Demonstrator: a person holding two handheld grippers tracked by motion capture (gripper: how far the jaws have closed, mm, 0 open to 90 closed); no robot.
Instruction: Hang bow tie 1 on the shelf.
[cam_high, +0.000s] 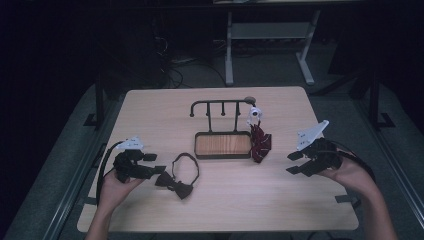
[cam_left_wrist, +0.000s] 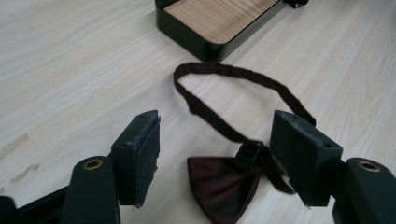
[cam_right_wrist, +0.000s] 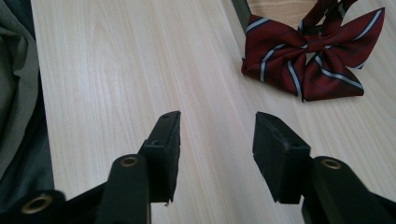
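Left to right, high view: the left gripper (cam_high: 152, 164), jaws spread and empty, sits at 9 o'clock of the dark bow tie (cam_high: 178, 184), which lies flat just before its pads with the strap loop (cam_left_wrist: 243, 79) reaching toward the wooden stand (cam_high: 222, 145) at the table's centre. At the stand's 3 o'clock hangs a striped bow tie (cam_high: 260, 141); at the table's 3 o'clock the right gripper (cam_high: 296, 163) waits released. Likely fault: pads closing on one wing or the thin strap, so the tie slides or dangles unevenly when lifted.
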